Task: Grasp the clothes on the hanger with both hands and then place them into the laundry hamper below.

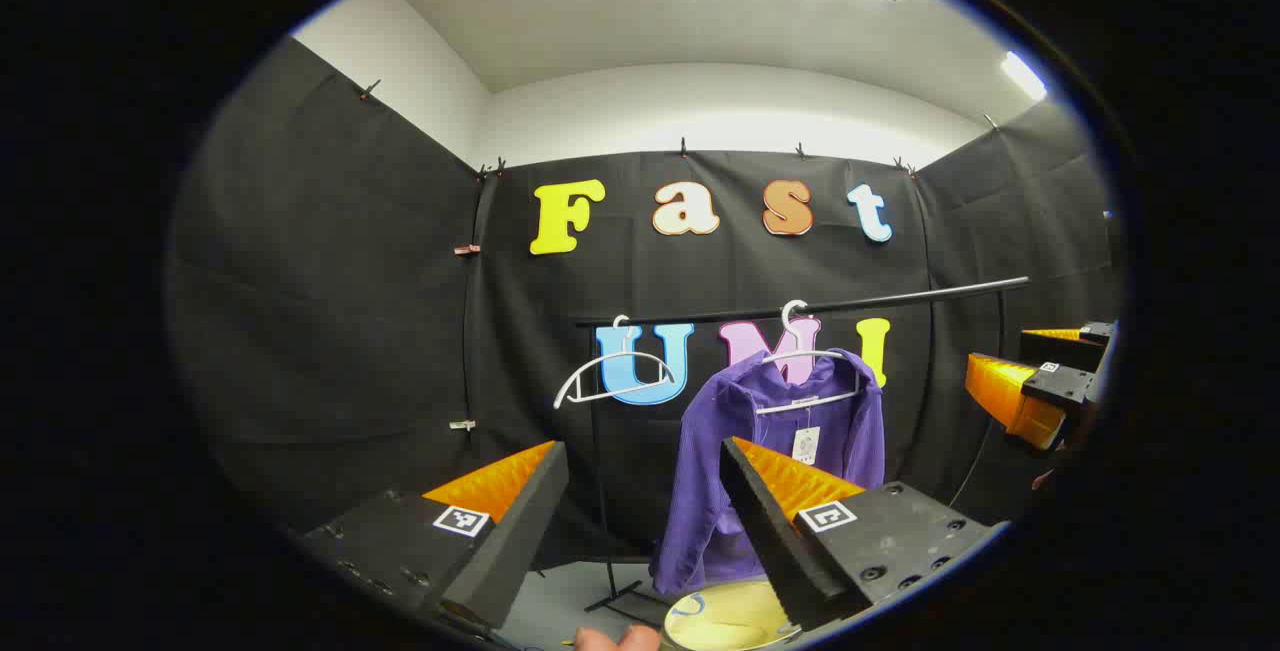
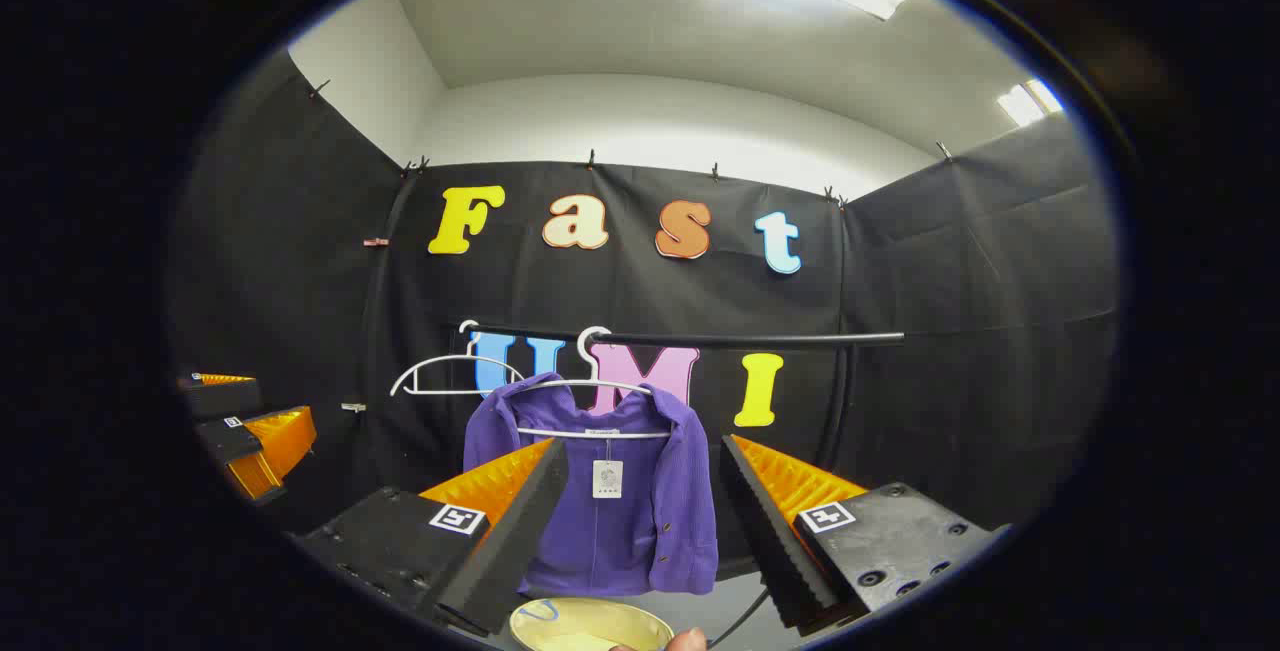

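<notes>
Landmark: thin black clothes rail (image 1: 800,309), running across the booth in front of the black cloth wall (image 1: 330,281).

Left gripper view, left to right. Left gripper (image 1: 645,521) below the rail, fingers spread wide, nothing between them. Empty white plastic hanger (image 1: 615,376) hooked on the rail's left part. To its right, second white plastic hanger (image 1: 810,371) on the rail, carrying the purple ribbed button-up jacket (image 1: 735,471) with a white paper tag (image 1: 806,444) at the collar. Jacket hangs straight down from the rail, clear of both fingers. Under it, rim of a pale yellow round laundry hamper (image 1: 725,616). Fingertips of a hand (image 1: 615,639) beside the hamper rim. Right gripper (image 1: 1030,381) off past the rail's right end, jaws parted, empty.

Right gripper view. Left gripper (image 2: 240,431) out beyond the rail's left end. Right gripper (image 2: 645,521) below the rail, wide open, holding nothing. Jacket (image 2: 620,511) on its hanger (image 2: 590,391), hamper (image 2: 590,626) beneath.
</notes>
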